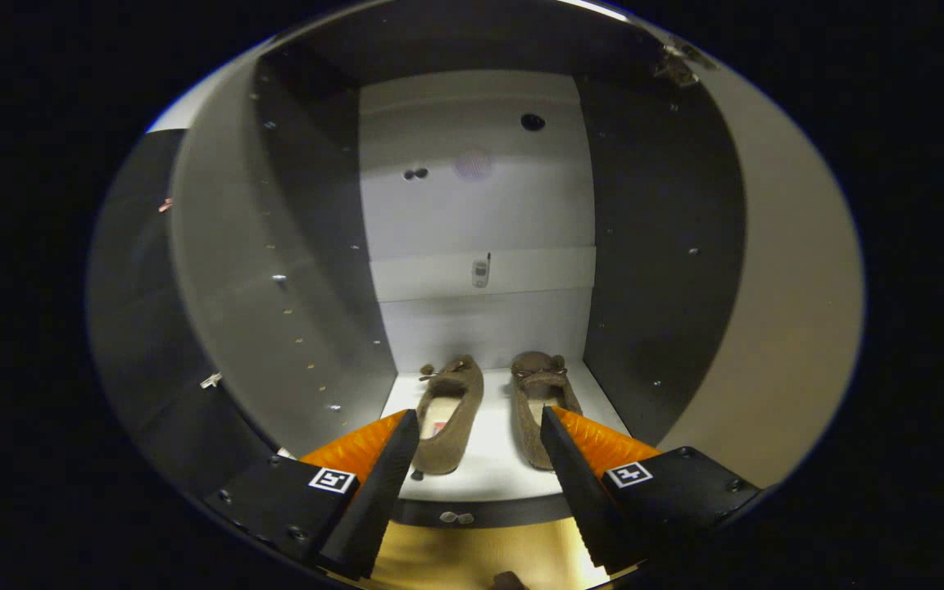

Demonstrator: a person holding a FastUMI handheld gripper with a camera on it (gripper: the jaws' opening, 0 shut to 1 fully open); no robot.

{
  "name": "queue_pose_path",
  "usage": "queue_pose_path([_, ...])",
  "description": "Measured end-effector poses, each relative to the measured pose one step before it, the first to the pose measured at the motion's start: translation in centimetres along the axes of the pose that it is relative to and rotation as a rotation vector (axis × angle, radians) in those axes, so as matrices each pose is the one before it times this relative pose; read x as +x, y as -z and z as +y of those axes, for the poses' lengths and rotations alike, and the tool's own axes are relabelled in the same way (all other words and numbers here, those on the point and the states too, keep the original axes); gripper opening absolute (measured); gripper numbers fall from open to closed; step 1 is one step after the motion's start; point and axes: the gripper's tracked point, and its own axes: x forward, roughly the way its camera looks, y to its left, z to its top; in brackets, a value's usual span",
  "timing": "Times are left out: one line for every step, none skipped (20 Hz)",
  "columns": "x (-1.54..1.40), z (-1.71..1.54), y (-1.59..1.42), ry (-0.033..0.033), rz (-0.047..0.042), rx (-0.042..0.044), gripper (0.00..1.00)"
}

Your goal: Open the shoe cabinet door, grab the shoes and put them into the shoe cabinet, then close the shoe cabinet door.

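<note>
Shoes (492, 410) side by side inside shoe cabinet (472, 467), tongs (480, 426) spread, empty

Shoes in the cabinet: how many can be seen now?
2. The left shoe and the right shoe lie side by side on the cabinet floor, just beyond the open claw, toes toward the back wall.

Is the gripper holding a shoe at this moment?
No: the gripper is open with nothing between its fingers, and both brown shoes lie side by side on the cabinet floor ahead.
</note>
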Motion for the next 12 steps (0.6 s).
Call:
queue_pose_path([-1.938, 0.244, -0.262, -0.01016, -0.02537, 0.00373, 0.95])
queue_pose_path([-1.883, 0.350, -0.293, -0.01527, -0.02909, 0.00815, 0.95])
queue_pose_path([-1.741, -0.038, -0.408, -0.00344, -0.03468, 0.00628, 0.96])
queue_pose_path([-1.772, -0.100, -0.337, -0.00376, -0.02930, 0.01025, 0.98])
queue_pose_path([-2.145, -0.107, -0.327, -0.00832, -0.02591, 0.00778, 0.98])
queue_pose_path([-1.875, -0.211, -0.259, -0.00591, -0.01498, 0.01004, 0.98])
queue_pose_path([-1.559, -0.091, 0.355, -0.00459, -0.00393, 0.00568, 0.98])
queue_pose_path([-1.639, -0.176, 0.094, -0.00725, -0.00344, 0.00195, 0.98])
queue_pose_path([-1.376, -0.161, 0.030, -0.00754, -0.00244, -0.00323, 0.98])
queue_pose_path([-1.895, -0.305, -0.049, -0.00967, -0.00581, -0.00679, 0.98])
queue_pose_path([-2.005, -0.253, -0.063, -0.00915, -0.00253, -0.00443, 0.98])
queue_pose_path([-1.963, -0.363, -0.191, -0.00933, -0.00868, -0.00457, 0.98])
